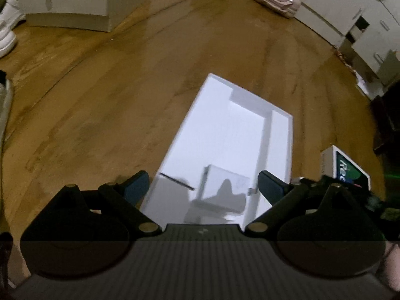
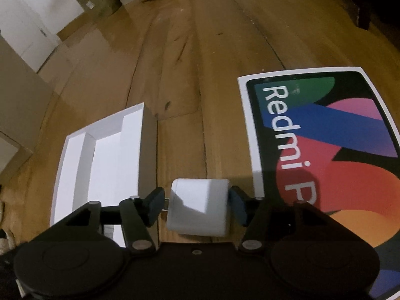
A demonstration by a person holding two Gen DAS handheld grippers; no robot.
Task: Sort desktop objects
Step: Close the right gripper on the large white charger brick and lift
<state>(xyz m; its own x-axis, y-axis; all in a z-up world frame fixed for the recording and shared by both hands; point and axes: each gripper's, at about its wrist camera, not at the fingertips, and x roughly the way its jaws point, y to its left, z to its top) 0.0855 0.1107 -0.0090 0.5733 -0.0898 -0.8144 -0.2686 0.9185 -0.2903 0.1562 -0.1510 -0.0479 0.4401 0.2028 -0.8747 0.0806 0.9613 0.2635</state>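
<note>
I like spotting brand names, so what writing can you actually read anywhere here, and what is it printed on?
"Redmi P": white letters on the colourful box lid, right wrist view; the word after "Redmi" is cut off by the right gripper.
"Re": start of the same name on that lid's corner, left wrist view.
White tray and white charger: no text visible.

The colourful box lid (image 2: 322, 155) carries white lettering reading "Redmi", followed by a partly hidden "P". In the left wrist view the same lid (image 1: 350, 168) shows only "Re".
</note>
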